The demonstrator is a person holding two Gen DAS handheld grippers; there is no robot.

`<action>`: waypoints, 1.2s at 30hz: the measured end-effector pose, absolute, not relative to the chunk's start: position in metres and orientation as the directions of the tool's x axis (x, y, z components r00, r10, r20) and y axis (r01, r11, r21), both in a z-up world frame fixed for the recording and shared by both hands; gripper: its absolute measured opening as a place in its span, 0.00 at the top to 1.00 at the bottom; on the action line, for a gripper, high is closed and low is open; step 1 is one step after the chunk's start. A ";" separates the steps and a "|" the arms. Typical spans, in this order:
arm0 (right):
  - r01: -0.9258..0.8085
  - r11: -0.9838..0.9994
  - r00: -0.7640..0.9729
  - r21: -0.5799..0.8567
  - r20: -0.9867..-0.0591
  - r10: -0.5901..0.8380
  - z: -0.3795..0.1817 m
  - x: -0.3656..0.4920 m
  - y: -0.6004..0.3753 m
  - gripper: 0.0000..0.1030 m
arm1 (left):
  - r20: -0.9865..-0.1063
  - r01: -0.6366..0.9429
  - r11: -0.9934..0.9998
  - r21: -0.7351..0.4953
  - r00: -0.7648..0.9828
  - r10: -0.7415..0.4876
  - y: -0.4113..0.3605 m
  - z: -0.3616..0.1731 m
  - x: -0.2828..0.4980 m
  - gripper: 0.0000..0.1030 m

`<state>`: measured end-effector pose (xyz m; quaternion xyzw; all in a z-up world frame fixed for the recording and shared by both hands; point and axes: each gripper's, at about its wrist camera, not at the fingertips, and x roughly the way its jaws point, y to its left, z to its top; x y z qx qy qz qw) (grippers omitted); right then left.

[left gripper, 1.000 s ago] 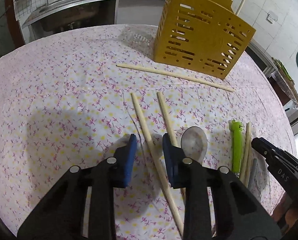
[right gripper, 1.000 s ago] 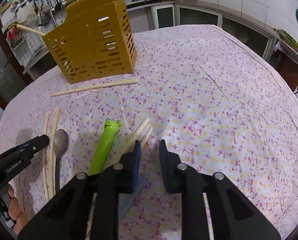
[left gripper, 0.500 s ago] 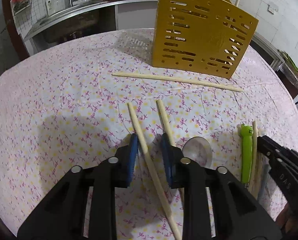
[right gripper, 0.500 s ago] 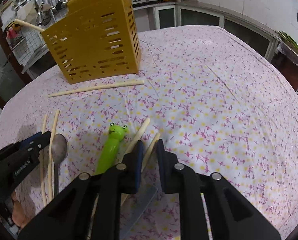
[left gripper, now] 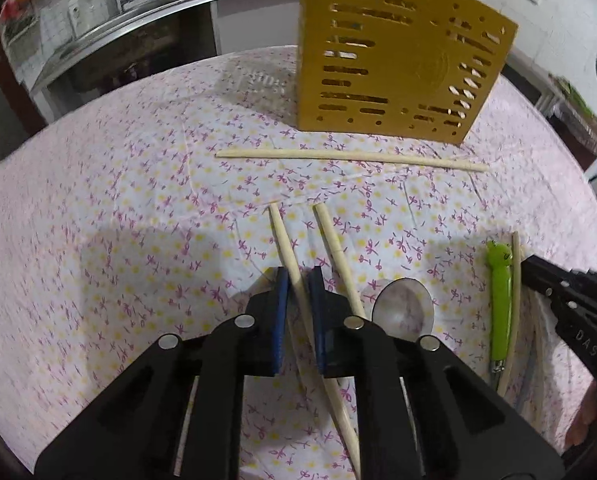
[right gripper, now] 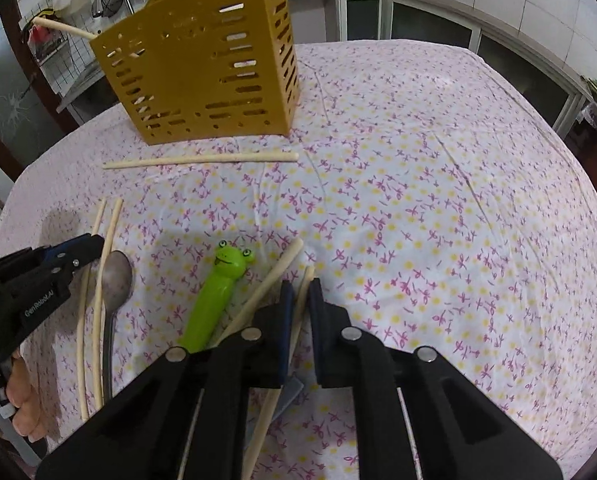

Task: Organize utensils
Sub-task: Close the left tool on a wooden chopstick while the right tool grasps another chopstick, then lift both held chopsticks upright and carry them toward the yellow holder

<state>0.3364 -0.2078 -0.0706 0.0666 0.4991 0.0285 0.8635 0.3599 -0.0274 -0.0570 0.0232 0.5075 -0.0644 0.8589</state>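
Observation:
In the left wrist view my left gripper [left gripper: 299, 280] is closing its blue pads onto a pale wooden chopstick [left gripper: 284, 236] that lies on the flowered tablecloth [left gripper: 118, 208]. A second chopstick [left gripper: 334, 240] and a metal spoon [left gripper: 402, 308] lie just to its right. In the right wrist view my right gripper [right gripper: 300, 292] is closing on another chopstick [right gripper: 309, 272], which sits between its pads. One more chopstick [right gripper: 278, 272] and a green frog-handled utensil [right gripper: 218, 292] lie to the left of it. The slotted yellow utensil basket [right gripper: 202, 72] stands at the back.
A long chopstick [left gripper: 350, 156] lies crosswise in front of the basket [left gripper: 394, 68]. A grey flat piece [right gripper: 292, 392] lies under the right gripper. A chopstick [right gripper: 58, 26] sticks out of the basket's left side. Kitchen counters surround the table.
Both grippers' jaws have narrowed from a wide gap onto their chopsticks. The hands have stayed almost in place and rolled slightly.

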 end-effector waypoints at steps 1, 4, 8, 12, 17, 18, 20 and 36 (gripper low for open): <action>0.018 0.989 0.499 0.149 -0.858 0.120 -0.070 0.335 -0.210 0.91 | -0.878 0.134 0.991 -0.022 0.472 -0.084 -0.029 -0.057 0.361 0.90; 0.018 0.981 0.504 0.192 -0.849 0.157 -0.070 0.333 -0.217 0.91 | -0.879 0.139 0.990 -0.033 0.468 -0.095 -0.027 -0.056 0.361 0.92; 0.028 0.968 0.546 0.249 -0.815 0.194 -0.063 0.322 -0.230 0.94 | -0.867 0.120 0.987 -0.107 0.475 -0.151 -0.014 -0.053 0.354 0.96; 0.004 0.961 0.609 0.276 -0.763 0.217 -0.045 0.310 -0.237 0.94 | -0.821 0.152 0.978 -0.146 0.533 -0.206 -0.006 -0.036 0.337 0.96; -0.029 0.959 0.677 0.281 -0.701 0.226 -0.021 0.297 -0.245 0.94 | -0.771 0.191 0.962 -0.194 0.577 -0.270 -0.001 -0.018 0.320 0.96; -0.031 0.959 0.685 0.283 -0.692 0.227 -0.018 0.295 -0.244 0.94 | -0.759 0.194 0.960 -0.200 0.589 -0.277 0.000 -0.014 0.316 0.96; -0.044 0.954 0.709 0.297 -0.664 0.239 -0.009 0.290 -0.245 0.94 | -0.740 0.207 0.957 -0.203 0.607 -0.289 0.001 -0.006 0.311 0.96; -0.120 0.958 0.849 0.261 -0.474 0.235 0.058 0.265 -0.238 0.95 | -0.612 0.279 0.942 -0.185 0.717 -0.333 -0.010 0.053 0.280 0.96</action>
